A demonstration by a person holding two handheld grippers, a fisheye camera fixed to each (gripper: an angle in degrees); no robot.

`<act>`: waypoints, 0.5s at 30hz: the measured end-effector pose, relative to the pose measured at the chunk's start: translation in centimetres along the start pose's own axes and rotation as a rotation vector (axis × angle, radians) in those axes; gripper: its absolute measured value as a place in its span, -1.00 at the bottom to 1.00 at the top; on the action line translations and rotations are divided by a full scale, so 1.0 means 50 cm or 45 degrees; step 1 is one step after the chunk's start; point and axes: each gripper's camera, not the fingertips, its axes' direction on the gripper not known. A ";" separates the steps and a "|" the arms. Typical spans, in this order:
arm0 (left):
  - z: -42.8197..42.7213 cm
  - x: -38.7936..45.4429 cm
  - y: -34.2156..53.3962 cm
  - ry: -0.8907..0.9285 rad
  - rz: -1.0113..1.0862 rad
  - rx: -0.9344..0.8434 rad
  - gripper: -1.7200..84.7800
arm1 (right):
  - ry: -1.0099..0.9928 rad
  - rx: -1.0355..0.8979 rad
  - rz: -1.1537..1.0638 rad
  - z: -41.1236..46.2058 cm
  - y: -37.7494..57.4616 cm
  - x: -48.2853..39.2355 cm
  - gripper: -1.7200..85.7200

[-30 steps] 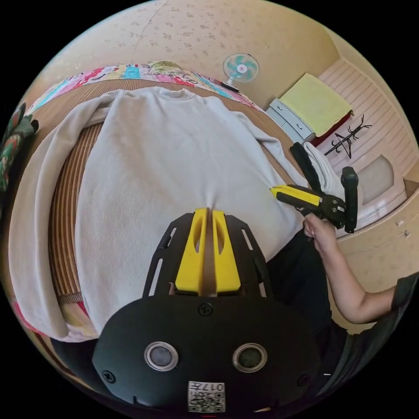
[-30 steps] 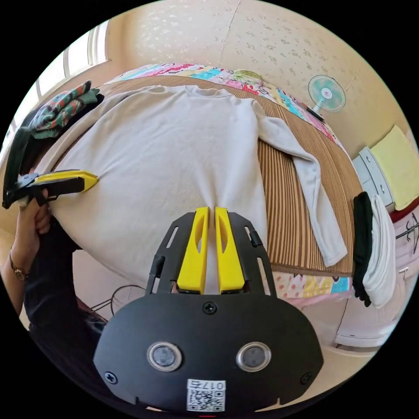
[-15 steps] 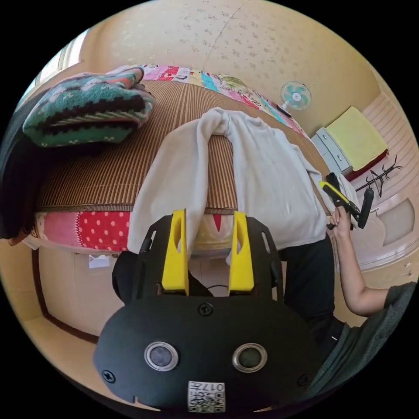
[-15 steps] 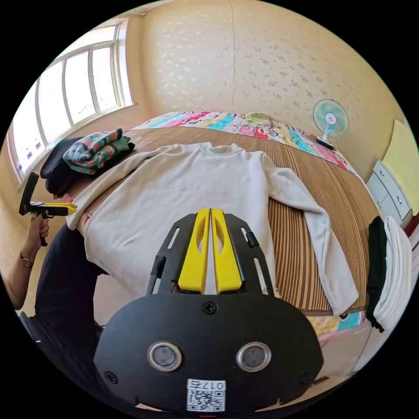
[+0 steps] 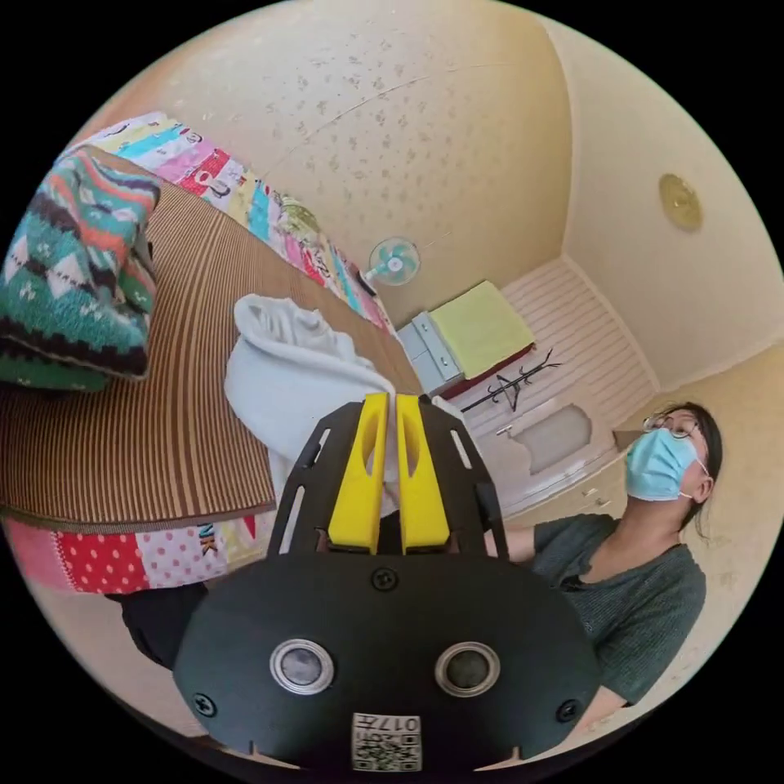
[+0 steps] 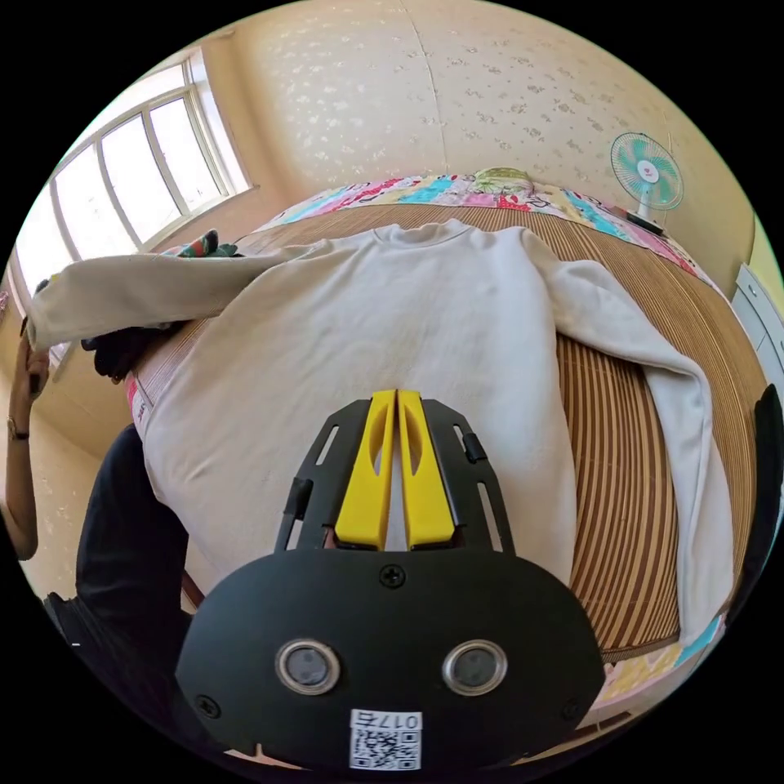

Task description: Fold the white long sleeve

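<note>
Sleeve (image 6: pixel 122 290) first: I have the shirt's left one lifted off the bed (image 6: pixel 637 457), stretched taut out to the far left of the right gripper view, where a hand (image 6: pixel 28 367) shows at its cuff end. The left gripper (image 5: pixel 390 408) has its jaws drawn nearly together with white cloth (image 5: pixel 286 384) bunched right at their tips; I judge they are pinching the cuff, though the contact itself is hidden behind the yellow jaws. The shirt (image 6: pixel 408 327) lies flat on the striped mat, collar at the far side, hem at the near edge, so its long axis runs near to far, straight away from my right gripper (image 6: pixel 396 408). That gripper's jaws are closed too, tips over the lower body panel near the hem; whether they hold fabric or just rest over it I cannot tell. The relation that matters is this: the lifted sleeve runs left to right, across the body's axis, and the body lies to the right of my left jaws. So I expect the next move belongs to the left side, carrying the cuff rightward over the chest. The right sleeve (image 6: pixel 694 433) lies on the mat, bent down toward the near edge, closer to my right gripper. A folded patterned knit (image 5: pixel 73 269) sits on the bed at the left, close beside the path.
</note>
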 end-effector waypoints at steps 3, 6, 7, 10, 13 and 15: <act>0.076 0.102 -0.139 -0.022 0.165 -0.048 -0.96 | 0.037 0.013 -0.022 -0.014 0.019 -0.001 -0.95; 0.257 0.166 -0.273 0.056 0.322 -0.159 -0.91 | 0.069 0.016 -0.037 -0.028 0.034 -0.002 -0.95; 0.348 0.168 -0.325 0.078 0.334 -0.256 -0.86 | 0.067 0.015 -0.036 -0.034 0.038 0.002 -0.95; 0.535 0.134 -0.415 0.100 0.349 -0.437 -0.75 | 0.038 0.014 -0.022 -0.050 0.049 0.017 -0.95; 0.619 0.045 -0.447 0.098 0.318 -0.424 -0.83 | -0.006 0.010 -0.002 -0.064 0.056 0.036 -0.95; 0.635 -0.042 -0.441 0.077 0.194 -0.395 -0.91 | -0.023 0.013 0.004 -0.072 0.062 0.043 -0.95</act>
